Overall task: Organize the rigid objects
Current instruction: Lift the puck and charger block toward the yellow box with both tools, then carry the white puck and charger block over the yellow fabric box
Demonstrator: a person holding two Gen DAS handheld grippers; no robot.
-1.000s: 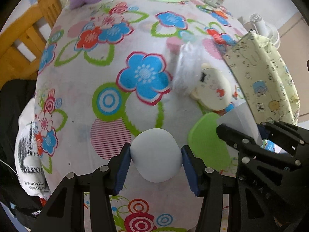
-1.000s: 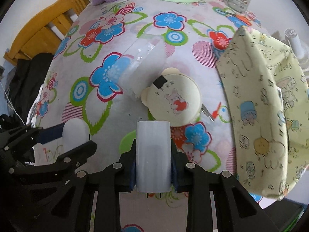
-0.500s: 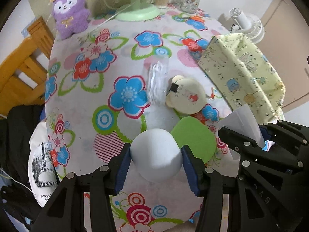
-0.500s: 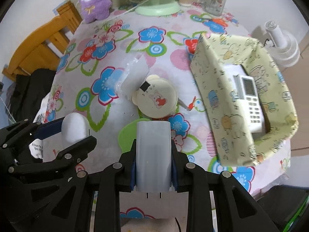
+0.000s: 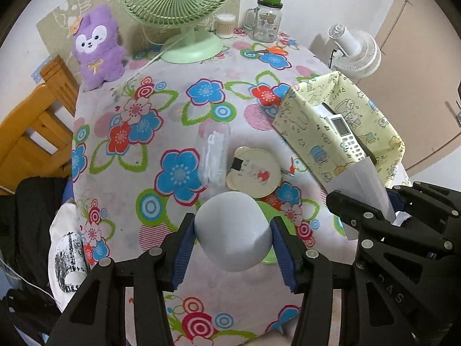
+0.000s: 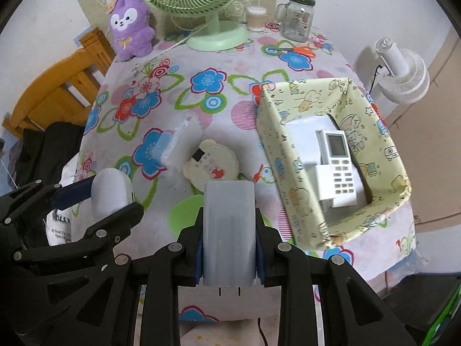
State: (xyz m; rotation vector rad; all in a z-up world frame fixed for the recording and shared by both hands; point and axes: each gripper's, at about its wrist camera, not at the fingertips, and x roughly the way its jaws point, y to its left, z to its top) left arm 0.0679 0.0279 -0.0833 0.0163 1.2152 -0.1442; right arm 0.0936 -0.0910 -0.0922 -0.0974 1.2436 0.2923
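Note:
My left gripper (image 5: 233, 227) is shut on a pale grey rounded object (image 5: 233, 239), held above the flowered tablecloth (image 5: 173, 132). My right gripper (image 6: 229, 219) is shut on a pale grey flat box (image 6: 229, 236), upright between its pads. The two grippers hang side by side. To the right stands a yellow fabric bin (image 6: 276, 150) with a white remote (image 6: 340, 167) and a white box inside. Below the grippers lie a clear plastic case (image 6: 181, 144), a cream bear-shaped disc (image 6: 213, 167) and a green disc (image 6: 184, 216), which the held things partly hide.
At the table's far edge stand a green fan (image 5: 184, 14), a purple plush toy (image 5: 96, 46), a glass jar with a green lid (image 5: 266, 17) and orange scissors (image 5: 273, 49). A white fan (image 5: 355, 52) stands beyond the right edge. A wooden chair (image 5: 37, 121) is on the left.
Both grippers have risen and tipped up with their loads still held. The table looks smaller, its far edge came into view, and the bin's inside with the remote now shows.

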